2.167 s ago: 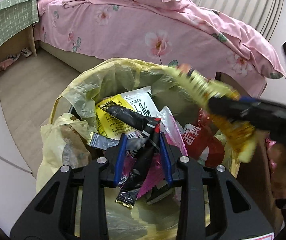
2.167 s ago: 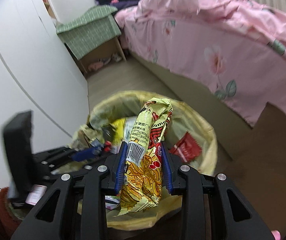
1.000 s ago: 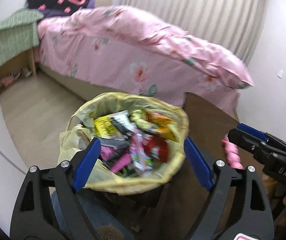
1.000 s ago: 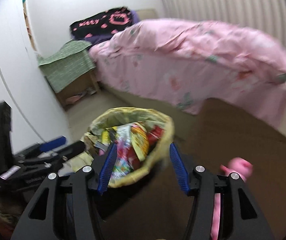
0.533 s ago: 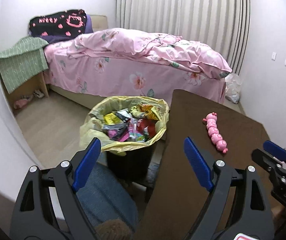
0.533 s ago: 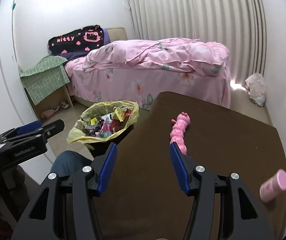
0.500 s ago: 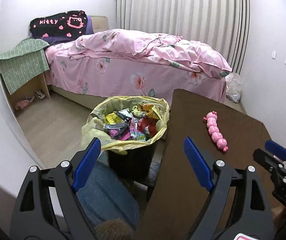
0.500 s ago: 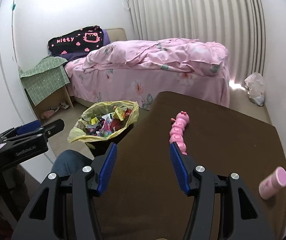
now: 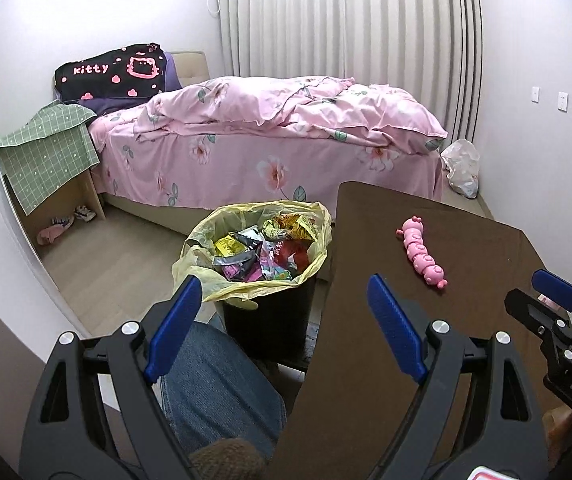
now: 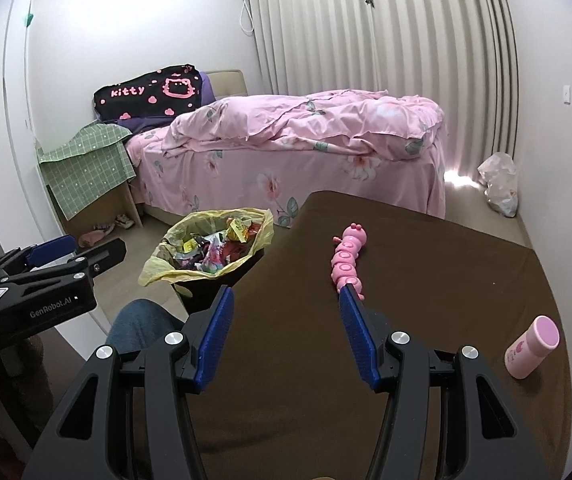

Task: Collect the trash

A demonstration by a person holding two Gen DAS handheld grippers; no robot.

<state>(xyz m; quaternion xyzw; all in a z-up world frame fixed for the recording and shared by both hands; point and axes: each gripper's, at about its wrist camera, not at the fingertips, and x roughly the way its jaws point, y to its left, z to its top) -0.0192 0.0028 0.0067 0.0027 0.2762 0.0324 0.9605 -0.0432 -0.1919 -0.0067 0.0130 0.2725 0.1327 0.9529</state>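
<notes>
A black trash bin with a yellow bag stands on the floor left of the brown table; it also shows in the right wrist view. It is full of snack wrappers, among them a yellow-and-red one. My left gripper is open and empty, pulled back above the bin and table edge. My right gripper is open and empty above the table.
A pink caterpillar toy and a pink bottle lie on the table. A pink bed stands behind. A green-covered nightstand is at left, a plastic bag on the floor at right. The person's knee is below.
Both grippers let their wrappers go into the bin, opened, and pulled back and up away from it. In the last half second hardly anything has moved.
</notes>
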